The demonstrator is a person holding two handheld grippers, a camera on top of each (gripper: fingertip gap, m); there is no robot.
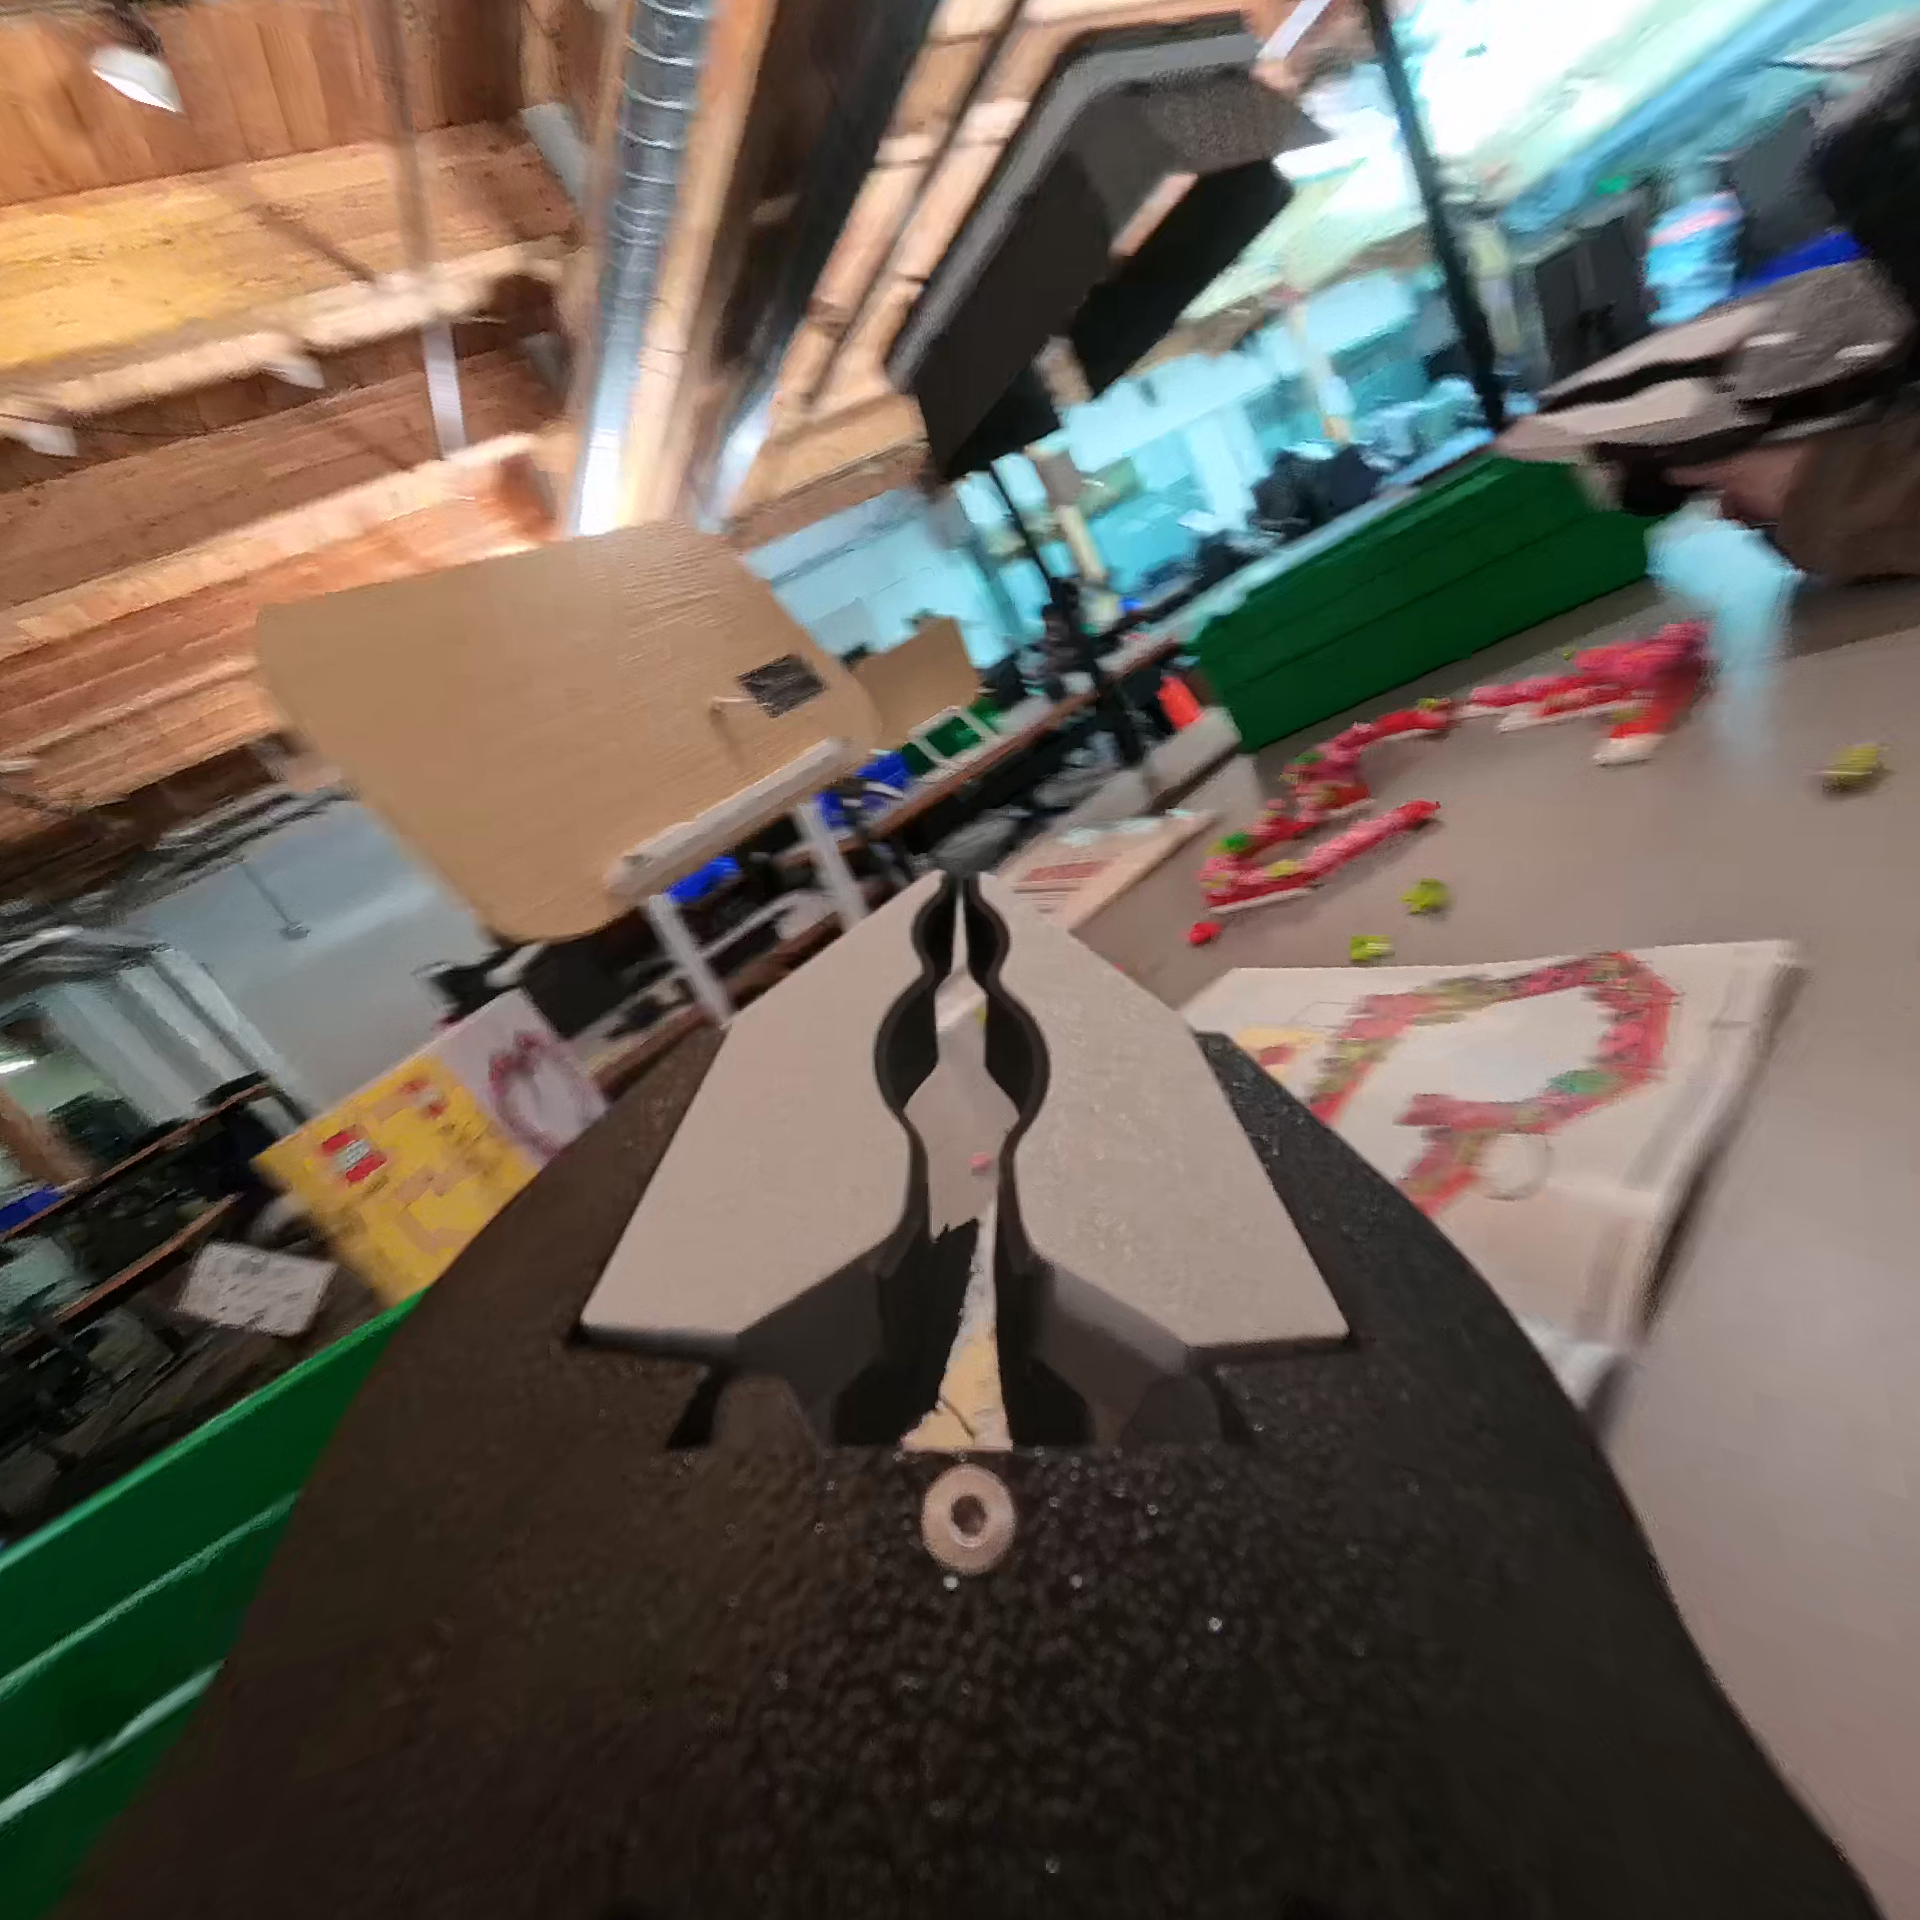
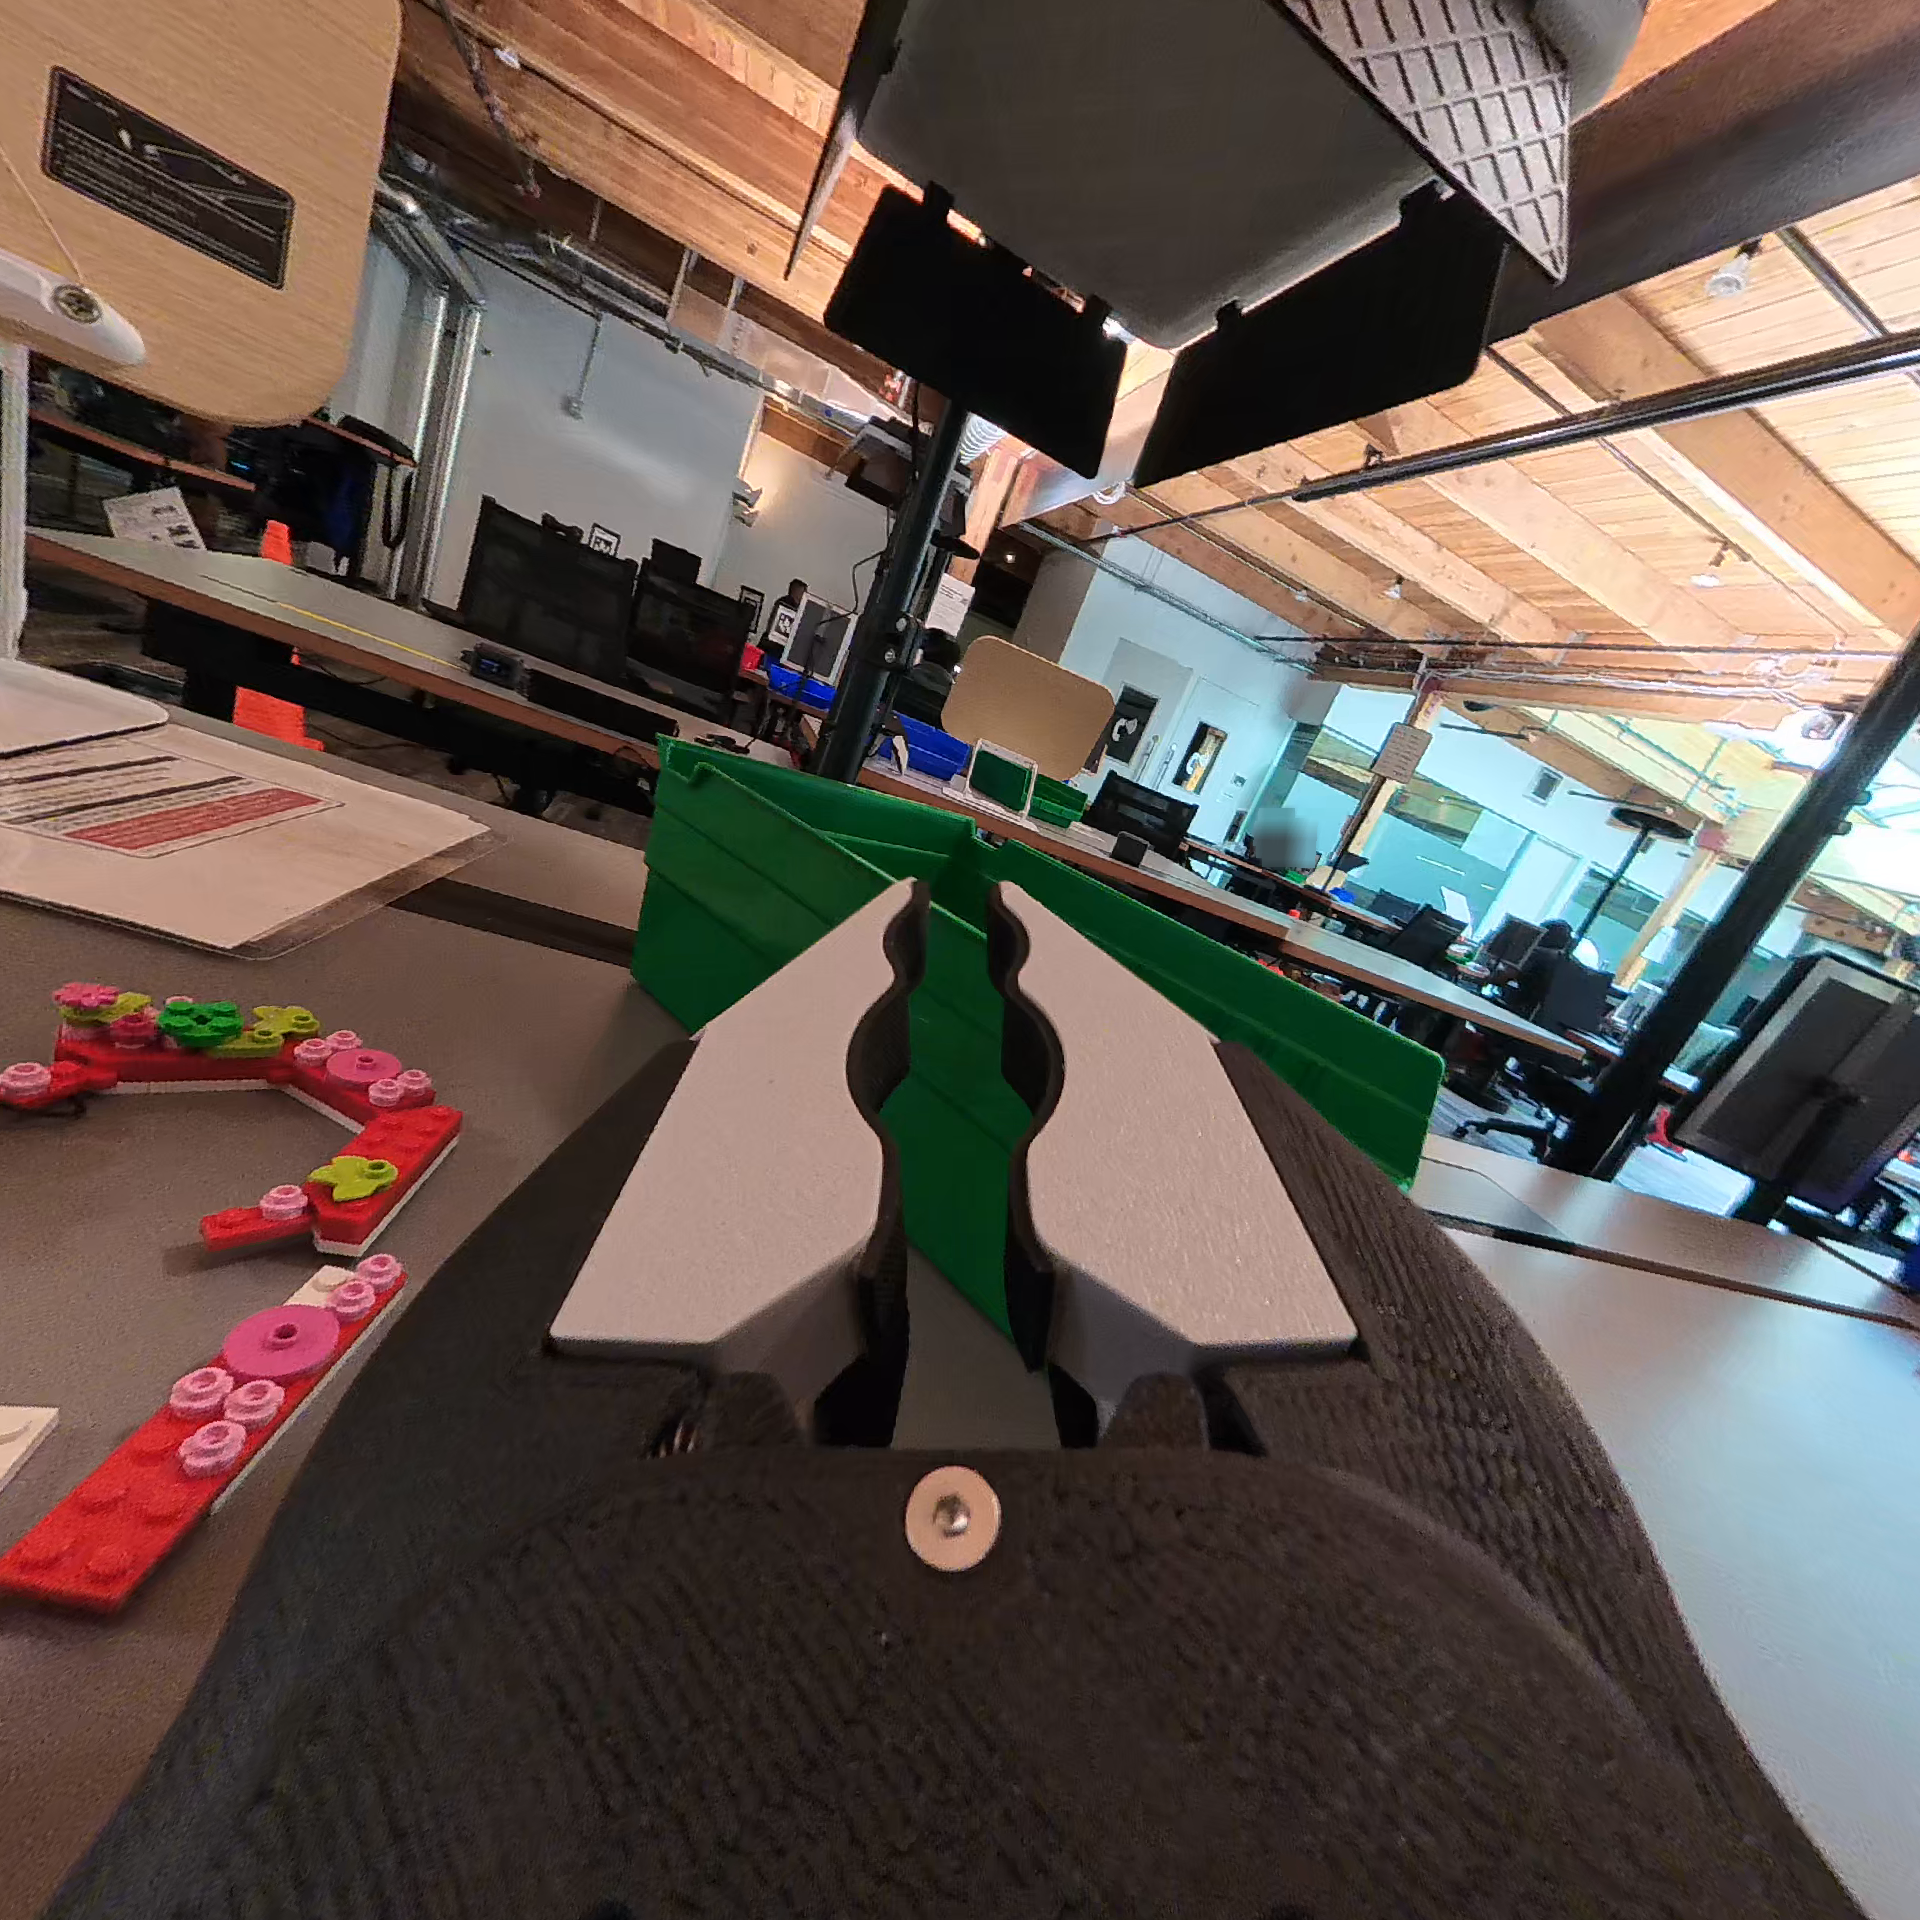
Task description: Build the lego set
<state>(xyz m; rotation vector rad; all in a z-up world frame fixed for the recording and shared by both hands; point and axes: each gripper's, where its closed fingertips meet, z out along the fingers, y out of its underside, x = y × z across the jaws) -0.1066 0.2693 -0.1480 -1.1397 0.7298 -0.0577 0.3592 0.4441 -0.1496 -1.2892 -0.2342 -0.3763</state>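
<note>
Red lego plates (image 2: 312, 1081) studded pink, lime; left gripper (image 1: 961, 883) nearly closed, right gripper (image 2: 956, 899) slightly apart, both empty

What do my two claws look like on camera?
They match: the left claw and right claw each have two flat pale-grey fingers with wavy black inner edges, on a rough black printed body with one silver screw. No cables, markings or sleeves show.

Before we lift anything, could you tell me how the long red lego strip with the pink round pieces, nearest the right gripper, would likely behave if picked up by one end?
The red lego strip is thin plates joined end to end, so it would probably flex or snap apart at a joint. It lies flat on the table, leaving little edge to grip. The pink round pieces might pop off if squeezed.
</note>
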